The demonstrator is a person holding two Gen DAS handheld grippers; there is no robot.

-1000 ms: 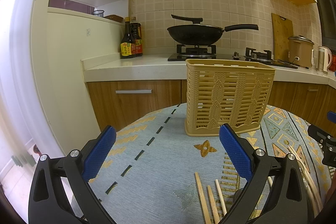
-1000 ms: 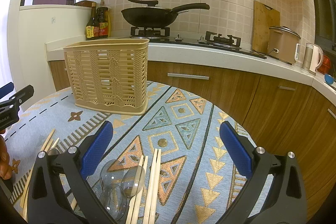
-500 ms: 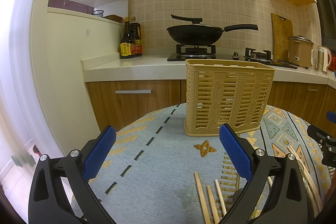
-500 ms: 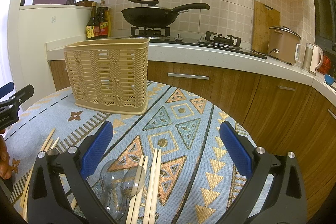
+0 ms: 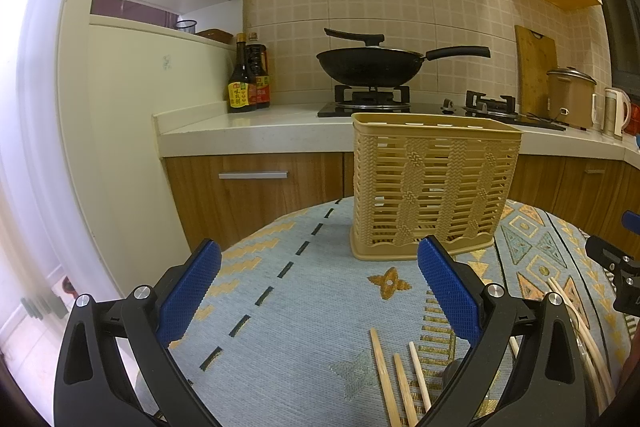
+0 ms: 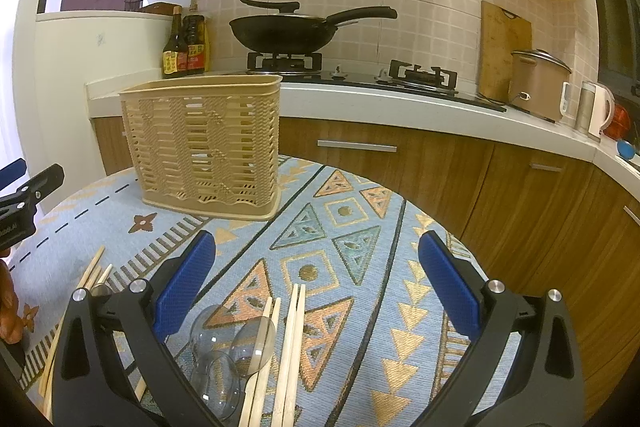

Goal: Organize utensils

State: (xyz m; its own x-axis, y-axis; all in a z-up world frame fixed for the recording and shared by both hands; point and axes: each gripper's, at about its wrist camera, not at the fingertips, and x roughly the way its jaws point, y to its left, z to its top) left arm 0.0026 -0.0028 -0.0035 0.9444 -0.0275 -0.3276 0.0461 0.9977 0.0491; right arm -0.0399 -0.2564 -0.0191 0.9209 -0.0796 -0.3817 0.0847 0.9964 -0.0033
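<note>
A tan slatted utensil basket [image 5: 434, 183] stands upright on the round table's patterned cloth; it also shows in the right wrist view [image 6: 206, 143]. Wooden chopsticks [image 5: 394, 377] lie on the cloth just ahead of my left gripper [image 5: 320, 291], which is open and empty. In the right wrist view more chopsticks [image 6: 290, 351] and clear plastic spoons [image 6: 232, 347] lie between the fingers of my right gripper [image 6: 316, 283], also open and empty. Another bundle of chopsticks [image 6: 92, 273] lies to the left.
The table [image 6: 420, 267] is round with its edge close on the right. Behind it runs a kitchen counter [image 5: 256, 131] with sauce bottles [image 5: 246, 77], a wok [image 5: 372, 65] on the stove, a rice cooker [image 6: 538, 85] and a kettle [image 6: 594, 109].
</note>
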